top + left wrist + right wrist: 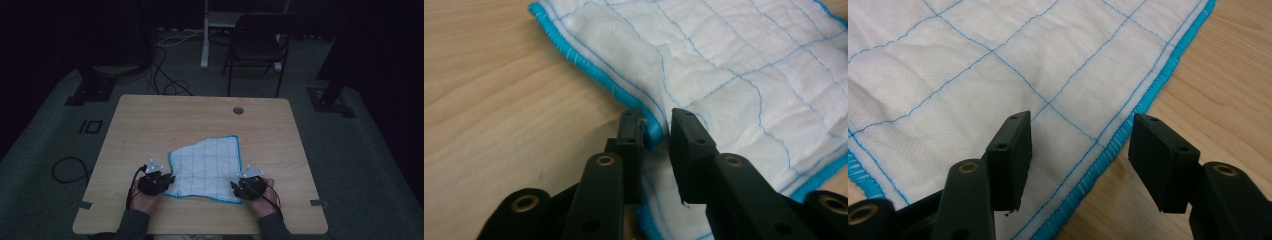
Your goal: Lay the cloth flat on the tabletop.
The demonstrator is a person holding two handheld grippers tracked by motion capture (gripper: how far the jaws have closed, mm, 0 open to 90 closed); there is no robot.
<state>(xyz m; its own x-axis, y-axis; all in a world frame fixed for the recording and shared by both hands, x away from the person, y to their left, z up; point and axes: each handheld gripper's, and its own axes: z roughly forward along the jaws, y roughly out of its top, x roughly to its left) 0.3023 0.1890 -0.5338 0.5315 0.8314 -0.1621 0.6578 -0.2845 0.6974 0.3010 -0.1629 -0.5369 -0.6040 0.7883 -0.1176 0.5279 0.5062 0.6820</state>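
Cloth [209,167] lies between both tongs, seemingly pinched left.

Black claws [172,178], dark sleeves [132,225]

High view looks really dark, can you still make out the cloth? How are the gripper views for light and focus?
High view: dim and underexposed, surroundings near black, yet the cloth and table read clearly. Left gripper view: bright, even light; cloth hem sharp, the near jaws soft. Right gripper view: well lit, no glare; grid stitching crisp, jaw bases slightly blurred.
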